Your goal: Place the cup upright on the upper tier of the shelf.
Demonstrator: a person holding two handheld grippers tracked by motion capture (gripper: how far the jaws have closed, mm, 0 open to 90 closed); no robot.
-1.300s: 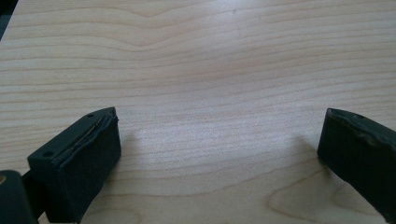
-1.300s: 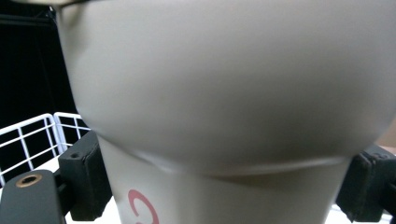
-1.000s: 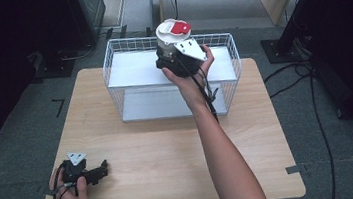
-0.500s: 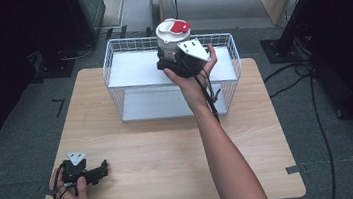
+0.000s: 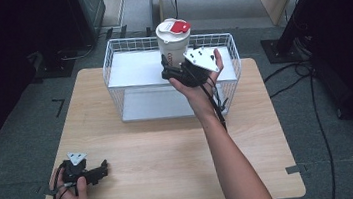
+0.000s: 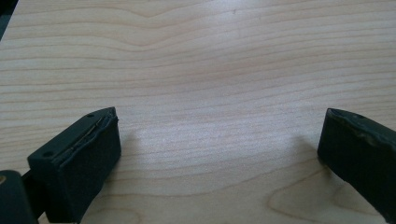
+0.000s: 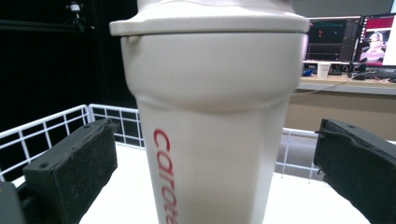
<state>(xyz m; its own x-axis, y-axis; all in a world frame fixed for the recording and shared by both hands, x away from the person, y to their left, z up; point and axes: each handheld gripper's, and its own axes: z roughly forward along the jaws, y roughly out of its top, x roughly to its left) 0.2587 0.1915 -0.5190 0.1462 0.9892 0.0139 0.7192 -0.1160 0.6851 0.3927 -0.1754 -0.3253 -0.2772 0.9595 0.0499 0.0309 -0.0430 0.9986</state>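
One cream tumbler (image 5: 173,39) is seen in one wire basket (image 5: 218,42); red lettering is revealed in the right gripper view. Right gripper (image 7: 215,154) jaws are spread wide around the tumbler; left gripper (image 6: 219,154) jaws gape empty.

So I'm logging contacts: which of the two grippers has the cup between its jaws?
The right gripper, up at the wire basket, brackets the cream cup. The left gripper lies low over bare table.

Cream tumbler (image 5: 172,43), red-tabbed lid, stands upright in wire basket (image 5: 124,60).
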